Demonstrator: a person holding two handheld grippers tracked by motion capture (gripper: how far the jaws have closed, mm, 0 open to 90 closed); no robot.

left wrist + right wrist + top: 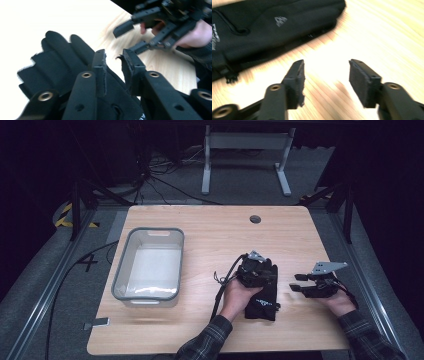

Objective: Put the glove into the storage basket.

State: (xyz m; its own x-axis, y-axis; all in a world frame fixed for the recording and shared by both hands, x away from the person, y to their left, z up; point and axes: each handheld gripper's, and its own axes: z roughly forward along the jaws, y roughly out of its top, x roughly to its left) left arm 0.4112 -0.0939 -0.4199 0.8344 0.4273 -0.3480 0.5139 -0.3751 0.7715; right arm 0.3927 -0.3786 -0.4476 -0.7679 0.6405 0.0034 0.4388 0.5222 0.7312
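A black glove (262, 301) lies flat on the wooden table (210, 235), right of centre, with its fingers pointing away from me. My left gripper (266, 272) hovers over the glove's finger end. In the left gripper view its jaws (113, 60) stand a narrow gap apart above the glove (57, 62), with nothing pinched at the tips. My right gripper (296, 283) is open just right of the glove, over bare wood. In the right gripper view the gripper (325, 72) has its jaws spread wide, and the glove (269, 27) with small white logos lies at the upper left.
A grey plastic bin (120, 270) stands on the left half of the table. A round cable hole (255, 219) sits near the far edge. The right gripper (140, 37) and the hand holding it show at the top right of the left gripper view.
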